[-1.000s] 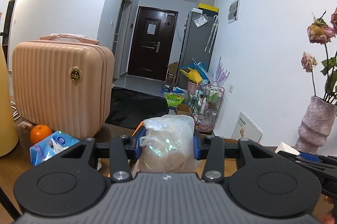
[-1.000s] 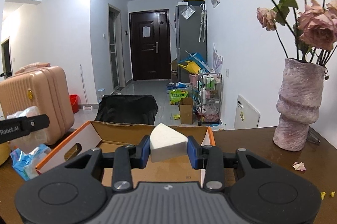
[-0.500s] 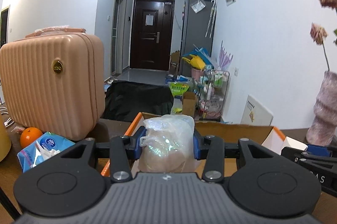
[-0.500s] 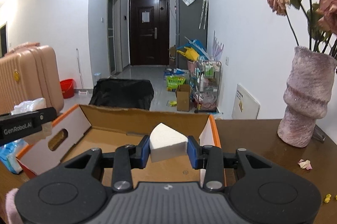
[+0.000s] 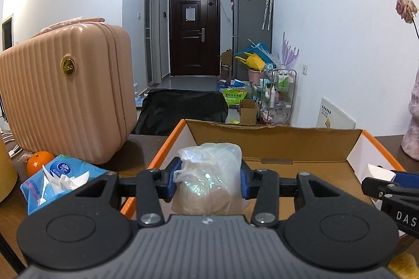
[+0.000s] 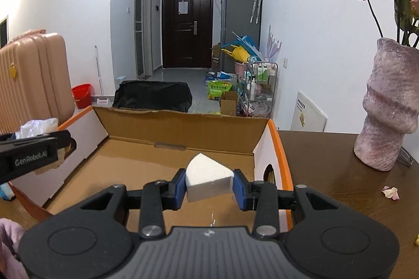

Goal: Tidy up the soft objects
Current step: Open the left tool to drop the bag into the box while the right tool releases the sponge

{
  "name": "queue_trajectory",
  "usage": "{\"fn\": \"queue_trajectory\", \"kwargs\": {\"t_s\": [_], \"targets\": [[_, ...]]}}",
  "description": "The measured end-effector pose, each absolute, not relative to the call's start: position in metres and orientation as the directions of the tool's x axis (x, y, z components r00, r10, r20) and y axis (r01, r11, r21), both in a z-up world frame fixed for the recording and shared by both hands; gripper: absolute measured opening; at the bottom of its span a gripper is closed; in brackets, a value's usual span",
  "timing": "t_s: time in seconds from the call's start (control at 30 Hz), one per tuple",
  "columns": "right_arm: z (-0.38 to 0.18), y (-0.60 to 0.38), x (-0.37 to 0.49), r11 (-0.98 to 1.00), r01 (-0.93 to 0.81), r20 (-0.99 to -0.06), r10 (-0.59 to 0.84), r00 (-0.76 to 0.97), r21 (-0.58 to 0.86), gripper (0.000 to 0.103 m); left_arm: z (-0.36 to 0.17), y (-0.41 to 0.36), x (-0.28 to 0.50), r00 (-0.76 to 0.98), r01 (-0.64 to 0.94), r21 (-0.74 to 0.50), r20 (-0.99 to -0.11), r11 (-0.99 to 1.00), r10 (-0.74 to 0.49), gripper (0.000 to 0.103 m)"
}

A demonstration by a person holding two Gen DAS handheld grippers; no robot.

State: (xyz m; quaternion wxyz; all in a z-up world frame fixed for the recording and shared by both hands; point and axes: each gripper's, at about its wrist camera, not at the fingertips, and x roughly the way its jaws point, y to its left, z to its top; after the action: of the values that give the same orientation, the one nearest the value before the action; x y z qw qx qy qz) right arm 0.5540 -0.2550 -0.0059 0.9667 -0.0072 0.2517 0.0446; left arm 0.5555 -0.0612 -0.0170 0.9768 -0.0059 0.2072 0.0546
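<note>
My left gripper [image 5: 208,180] is shut on a crumpled clear plastic bag [image 5: 209,174] with something beige inside, held over the left part of an open cardboard box [image 5: 275,137] with orange edges. My right gripper [image 6: 208,186] is shut on a white wedge-shaped sponge [image 6: 207,179], held over the right part of the same box [image 6: 183,127]. The left gripper and its bag [image 6: 36,128] show at the left of the right wrist view; the right gripper's tip [image 5: 387,184] shows at the right of the left wrist view.
A pink ribbed suitcase [image 5: 65,95] stands left of the box, with an orange [image 5: 39,165] and a blue tissue pack [image 5: 57,179] in front of it. A pink vase [image 6: 387,108] with dried roses stands on the brown table [image 6: 340,174] to the right.
Both grippers have moved forward and lower over the open box, each still holding its object. The box interior now fills more of both views.
</note>
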Motion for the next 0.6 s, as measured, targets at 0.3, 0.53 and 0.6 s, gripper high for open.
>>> {"fn": "queue_trajectory", "kwargs": {"t_s": [0.3,0.53,0.6], "targets": [[-0.011,-0.253,0.557,0.996,-0.089,-0.502,0.081,0.861,0.007,0.04,-0.022,-0.055,0.558,0.906,-0.117,-0.011,-0.41,0.993,0.102,0.049],[-0.01,-0.25,0.556,0.996,-0.085,-0.495,0.064,0.866,-0.02,0.093,-0.016,-0.052,0.546,0.927,-0.176,-0.023,-0.34,0.984,0.158,0.103],[-0.008,-0.248,0.552,0.996,-0.079,-0.469,0.053,0.881,-0.036,0.097,-0.016,-0.052,0.545,0.929,-0.166,-0.037,-0.342,0.985,0.144,0.103]]}}
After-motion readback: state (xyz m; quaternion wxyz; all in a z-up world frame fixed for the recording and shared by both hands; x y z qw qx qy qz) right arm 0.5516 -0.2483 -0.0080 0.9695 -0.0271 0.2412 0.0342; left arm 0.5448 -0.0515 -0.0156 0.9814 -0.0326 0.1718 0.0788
